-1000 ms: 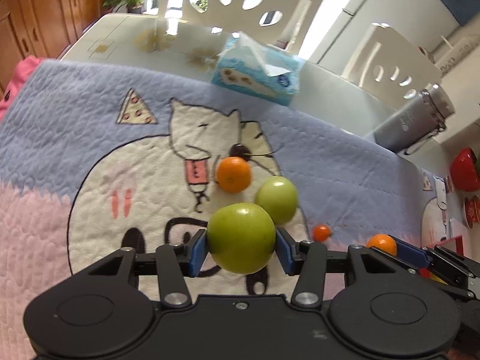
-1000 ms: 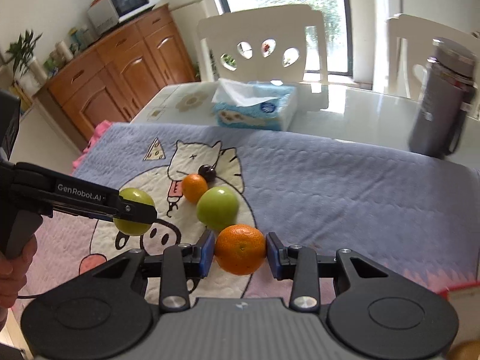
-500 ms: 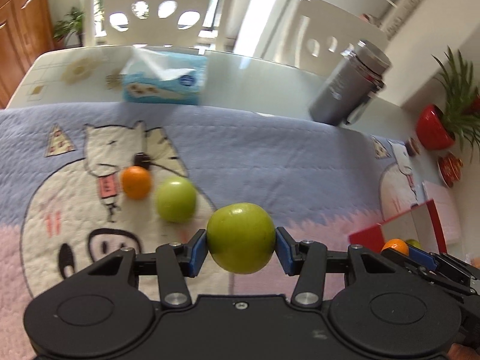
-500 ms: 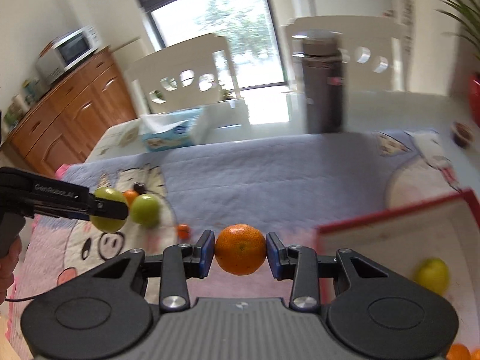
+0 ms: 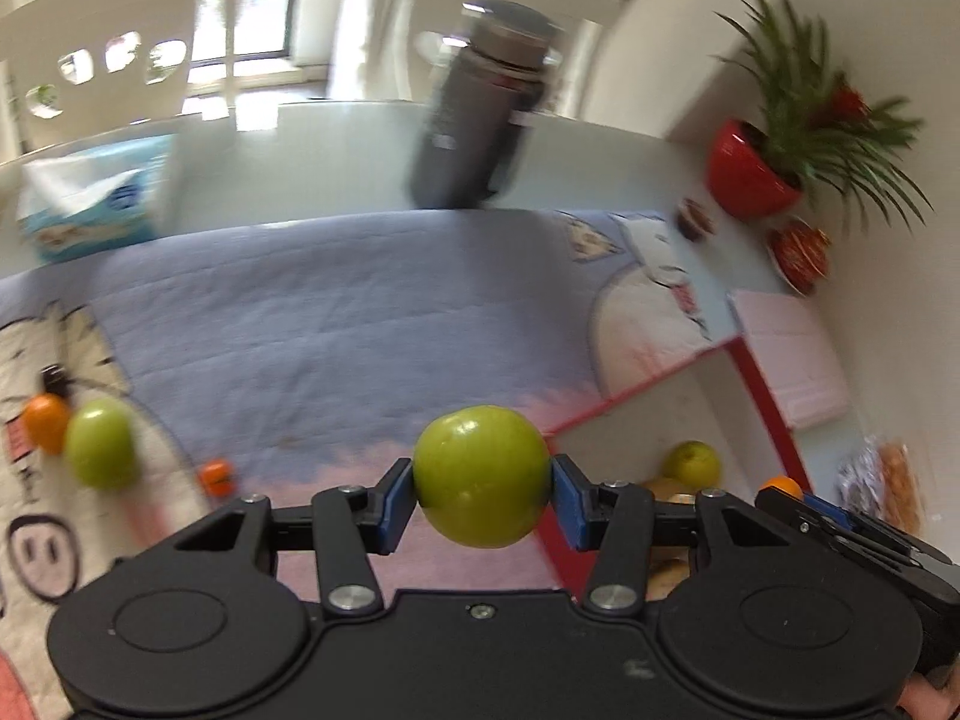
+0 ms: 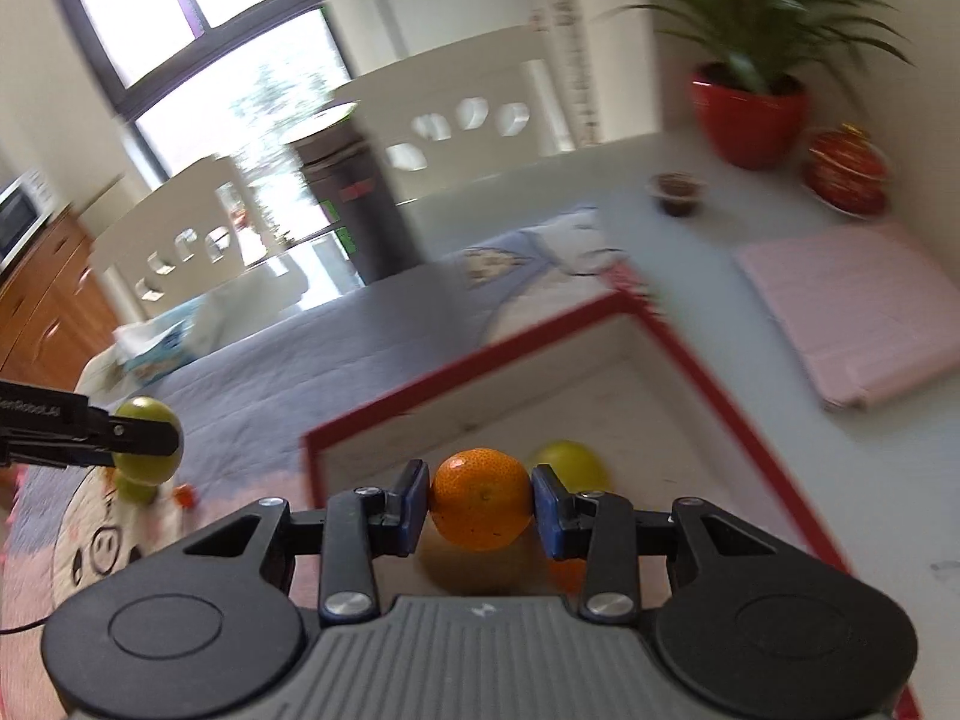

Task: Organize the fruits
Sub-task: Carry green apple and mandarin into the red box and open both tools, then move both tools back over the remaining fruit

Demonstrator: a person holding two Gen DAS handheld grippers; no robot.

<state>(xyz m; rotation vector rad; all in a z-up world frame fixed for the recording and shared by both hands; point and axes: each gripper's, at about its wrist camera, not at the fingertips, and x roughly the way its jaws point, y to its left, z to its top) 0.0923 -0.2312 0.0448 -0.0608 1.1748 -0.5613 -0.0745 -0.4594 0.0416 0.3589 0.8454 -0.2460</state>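
A green apple (image 5: 481,476) is clamped between the blue pads (image 5: 396,505) of the left gripper (image 5: 483,501), held above the pink edge of a cartoon-printed quilt (image 5: 336,324) that covers the table. The apple is almost round, so no long axis can be made out; a pale dimple is seen near its top left, tilted toward the camera. From the right wrist view the same apple (image 6: 147,441) is seen at the left, gripped by black fingers on which pale lettering is printed, too blurred to be read with certainty.

A mandarin (image 6: 481,499) is held between the blue pads (image 6: 415,507) of the right gripper (image 6: 481,510), above the inside of a red-rimmed box (image 6: 456,369). It is slightly flattened, its wider axis lying across, from pad to pad. A second green apple (image 6: 569,463) lies on the box floor just behind the mandarin, and is also seen in the left wrist view (image 5: 694,463).

Left on the quilt are another green apple (image 5: 99,450), a mandarin (image 5: 45,423) touching it on its left, and a small orange fruit (image 5: 216,476) lying apart to the right. A blue tissue box (image 5: 96,198) carries a printed logo that cannot be read. A dark grey flask (image 5: 480,108) stands upright beyond the quilt. A potted plant in a red pot (image 6: 747,114), a red lidded jar (image 6: 846,171) and a folded pink cloth (image 6: 852,324) are set on the table at the right.
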